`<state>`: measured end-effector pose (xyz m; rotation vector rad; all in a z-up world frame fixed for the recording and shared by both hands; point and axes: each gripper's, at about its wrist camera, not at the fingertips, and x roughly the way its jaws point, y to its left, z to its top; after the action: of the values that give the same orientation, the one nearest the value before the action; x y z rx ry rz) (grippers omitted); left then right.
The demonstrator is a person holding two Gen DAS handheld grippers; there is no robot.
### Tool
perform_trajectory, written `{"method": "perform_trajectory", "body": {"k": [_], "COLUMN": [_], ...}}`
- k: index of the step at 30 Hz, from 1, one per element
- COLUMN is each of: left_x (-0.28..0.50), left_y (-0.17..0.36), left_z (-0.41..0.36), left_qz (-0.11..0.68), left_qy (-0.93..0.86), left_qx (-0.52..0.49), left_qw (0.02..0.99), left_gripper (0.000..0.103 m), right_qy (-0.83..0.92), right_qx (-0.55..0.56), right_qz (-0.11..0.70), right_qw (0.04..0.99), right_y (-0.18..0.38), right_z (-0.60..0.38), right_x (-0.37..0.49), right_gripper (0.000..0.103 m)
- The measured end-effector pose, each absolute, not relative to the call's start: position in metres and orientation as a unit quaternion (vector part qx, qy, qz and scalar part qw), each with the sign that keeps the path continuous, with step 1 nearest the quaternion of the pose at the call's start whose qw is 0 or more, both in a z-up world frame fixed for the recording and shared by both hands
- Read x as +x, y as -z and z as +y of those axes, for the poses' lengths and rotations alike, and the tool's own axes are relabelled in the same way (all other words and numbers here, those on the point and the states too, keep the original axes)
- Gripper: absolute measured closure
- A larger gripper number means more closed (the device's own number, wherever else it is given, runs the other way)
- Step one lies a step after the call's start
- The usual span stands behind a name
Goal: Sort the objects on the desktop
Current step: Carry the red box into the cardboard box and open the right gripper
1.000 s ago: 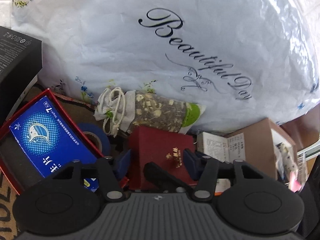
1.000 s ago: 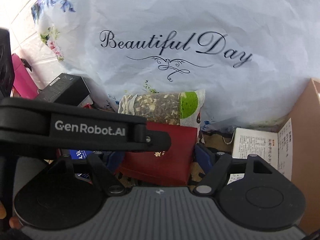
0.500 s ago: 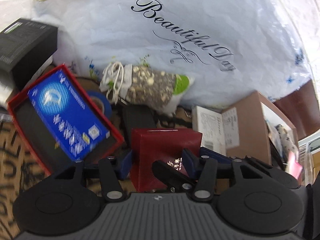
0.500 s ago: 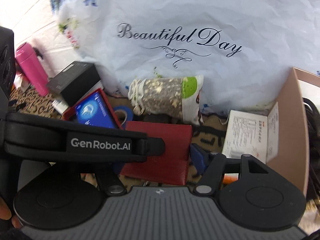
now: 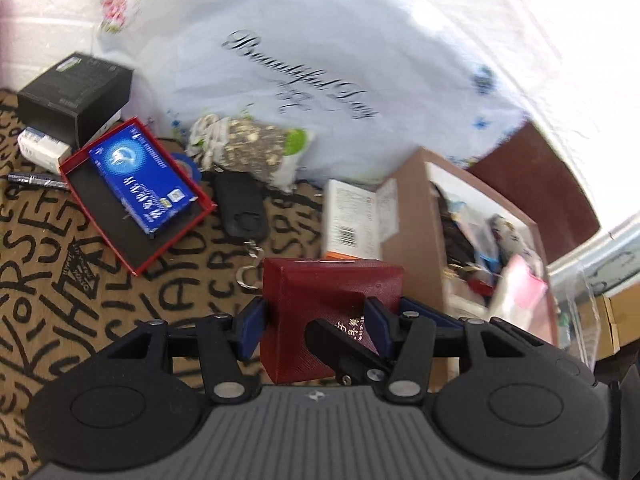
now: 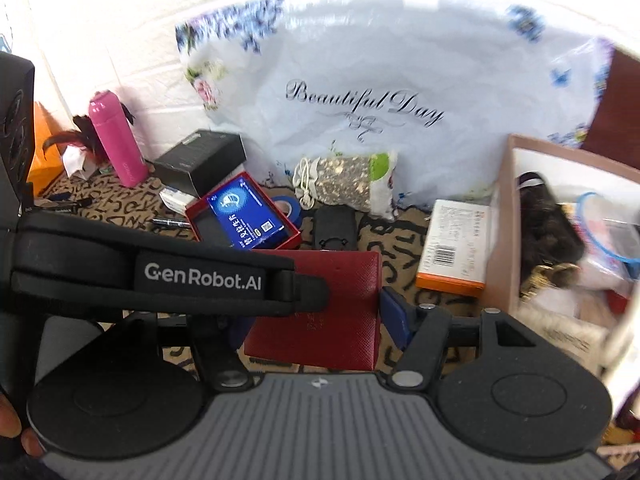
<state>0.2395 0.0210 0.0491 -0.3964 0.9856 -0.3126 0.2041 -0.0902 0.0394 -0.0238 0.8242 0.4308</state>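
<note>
Big white plastic bag with "Beautiful Day" script stands at the back of the bench, which wears a tan cloth with black lettering. The landmark is the open brown cardboard box; all places are given from it. The box already holds a dark bundle and assorted small stuff, too blurred to name. So some sorting looks done, most is left.

Left of the box, touching or just beside its wall: white-and-orange printed carton. Further left: dark red textured flat case with gold lettering, lifted off the bench. Left gripper is closed on the case, blue pads pressing its two sides. Right gripper brackets the same case. Its right pad sits just beside the case edge, its left pad is hidden behind the strap of the other tool, so I cannot tell if it grips.

Well left of the box, not yet sorted:
- red shallow tray holding a blue printed packet
- black rectangular box behind the tray
- mesh drawstring pouch of dried herbs against the bag
- black key fob with metal ring
- blue tape roll
- pink bottle, farthest left
- black pen

Judgement: the case is mid-carry, likely headed for the box, and roughly half a dozen items still wait.
</note>
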Motion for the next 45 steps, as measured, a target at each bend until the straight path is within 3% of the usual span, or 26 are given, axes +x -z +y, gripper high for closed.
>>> {"method": "perform_trajectory", "body": {"k": [11,23,42,45], "left_x": [0.193,0.189,0.247,0.26], "left_y": [-0.097,-0.118,-0.093,-0.084], "left_z": [-0.05,-0.166,-0.281,-0.288], "left_qz": [0.428,0.421,0.449,0.463], "left_qy": [0.233,0.333,0.401,0.401], "left_qx": [-0.124,-0.057,-0.042,-0.041], "left_qw": [0.864,0.842,0.797,0.789], "left_gripper": [0.046,0.046,0.046,0.039], "right_qy": [-0.141,-0.028,0.086,0.09], "right_qx": [0.016,0.072,0.12,0.128], "right_qz": [0.334,0.289,0.275,0.281], "right_qw": [0.932,0.954,0.95,0.947], "right_y": [-0.087,-0.103,-0.082,-0.073], "right_z": [-0.154,-0.258,-0.369,-0.376], "right_x": [0.133,0.098,0.138,0.152], "right_gripper": [0.039,0.039,0.039,0.038]}}
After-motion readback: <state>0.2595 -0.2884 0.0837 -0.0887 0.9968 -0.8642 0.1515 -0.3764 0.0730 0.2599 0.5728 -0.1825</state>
